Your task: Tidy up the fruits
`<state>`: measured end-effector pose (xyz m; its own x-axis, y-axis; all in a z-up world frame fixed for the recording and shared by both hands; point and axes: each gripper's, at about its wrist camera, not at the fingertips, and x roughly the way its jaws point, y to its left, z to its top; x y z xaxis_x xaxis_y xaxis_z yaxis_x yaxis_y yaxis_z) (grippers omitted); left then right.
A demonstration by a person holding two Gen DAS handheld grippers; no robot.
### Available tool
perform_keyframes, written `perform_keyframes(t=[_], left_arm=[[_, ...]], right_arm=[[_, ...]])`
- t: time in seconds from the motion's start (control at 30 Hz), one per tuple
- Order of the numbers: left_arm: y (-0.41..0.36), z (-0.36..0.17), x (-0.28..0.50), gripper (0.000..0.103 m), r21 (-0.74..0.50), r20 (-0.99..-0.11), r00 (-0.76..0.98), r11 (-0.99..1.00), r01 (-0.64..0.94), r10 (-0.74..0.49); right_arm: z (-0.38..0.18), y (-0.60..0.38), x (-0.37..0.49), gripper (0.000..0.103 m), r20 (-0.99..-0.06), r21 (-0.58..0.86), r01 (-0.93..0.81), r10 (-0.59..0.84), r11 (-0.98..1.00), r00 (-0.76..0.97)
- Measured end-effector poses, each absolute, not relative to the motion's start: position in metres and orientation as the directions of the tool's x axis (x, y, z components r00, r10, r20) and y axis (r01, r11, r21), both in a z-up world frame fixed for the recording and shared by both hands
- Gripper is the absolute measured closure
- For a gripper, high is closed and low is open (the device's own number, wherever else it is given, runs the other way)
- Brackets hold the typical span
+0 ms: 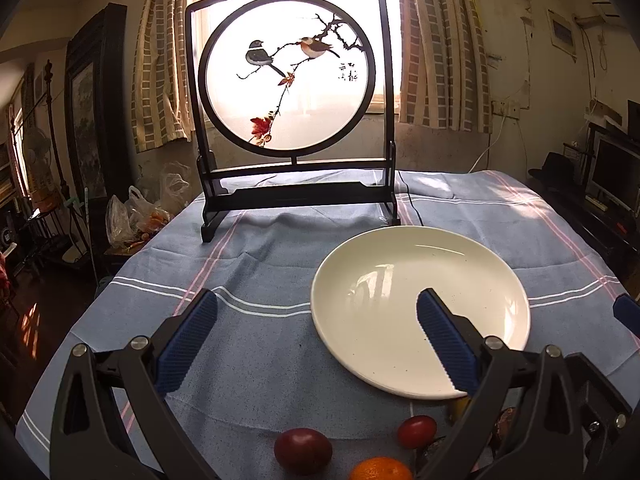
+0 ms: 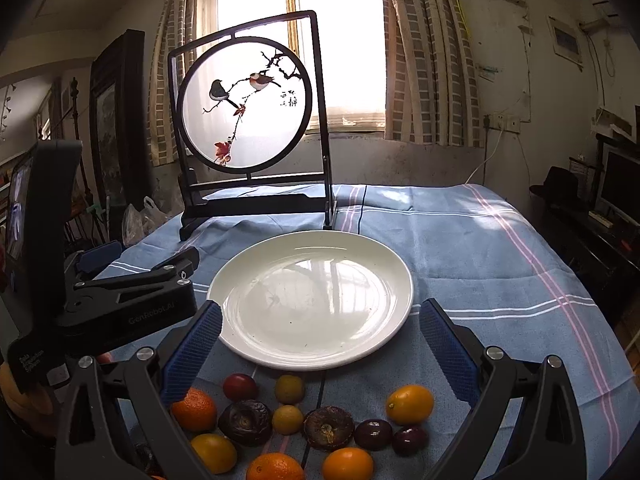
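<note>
Fruits [image 2: 288,420] | between open right hand-held gripper [image 2: 320,320] fingers, before plate [image 2: 240,280]

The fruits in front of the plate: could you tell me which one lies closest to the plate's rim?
The small dark red fruit at the left of the top row, just below the white plate. The yellow one beside it sits slightly lower; everything else is nearer the camera.

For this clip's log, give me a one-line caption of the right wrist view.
Open right gripper hovers over mixed fruits before an empty white plate on blue cloth.
</note>
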<state>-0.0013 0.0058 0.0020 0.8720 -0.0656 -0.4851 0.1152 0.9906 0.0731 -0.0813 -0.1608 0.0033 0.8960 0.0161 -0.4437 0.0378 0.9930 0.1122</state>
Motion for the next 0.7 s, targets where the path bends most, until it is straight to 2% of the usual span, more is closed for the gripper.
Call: perform_keyframes(t=[0.13, 0.23, 0.4, 0.5, 0.7], left_arm=[[0.004, 0.001, -0.003, 0.005, 0.074, -0.489, 0.868, 0.988, 0.136, -0.083], [0.001, 0.002, -0.008, 0.005, 0.063, -0.459, 0.881, 0.985, 0.161, -0.115], [0.001, 0.008, -0.011, 0.005, 0.078, -0.421, 0.903, 0.988, 0.132, -0.087], [0.005, 0.007, -0.005, 0.005, 0.056, -0.445, 0.892, 0.991, 0.118, -0.081], [0.003, 0.003, -0.006, 0.005, 0.098, -0.430, 0.902, 0.991, 0.090, -0.040]], right_arm=[[0.003, -0.159, -0.080, 0.004, -0.451, 0.112, 0.027, 0.027, 0.993, 0.892], [0.002, -0.160, -0.079, 0.004, -0.458, 0.121, 0.023, 0.035, 0.992, 0.888], [0.002, -0.160, -0.080, 0.004, -0.455, 0.123, 0.018, 0.041, 0.992, 0.889], [0.001, -0.159, -0.080, 0.004, -0.461, 0.127, 0.015, 0.046, 0.992, 0.886], [0.000, -0.151, -0.078, 0.004, -0.470, 0.038, 0.056, -0.031, 0.998, 0.882]])
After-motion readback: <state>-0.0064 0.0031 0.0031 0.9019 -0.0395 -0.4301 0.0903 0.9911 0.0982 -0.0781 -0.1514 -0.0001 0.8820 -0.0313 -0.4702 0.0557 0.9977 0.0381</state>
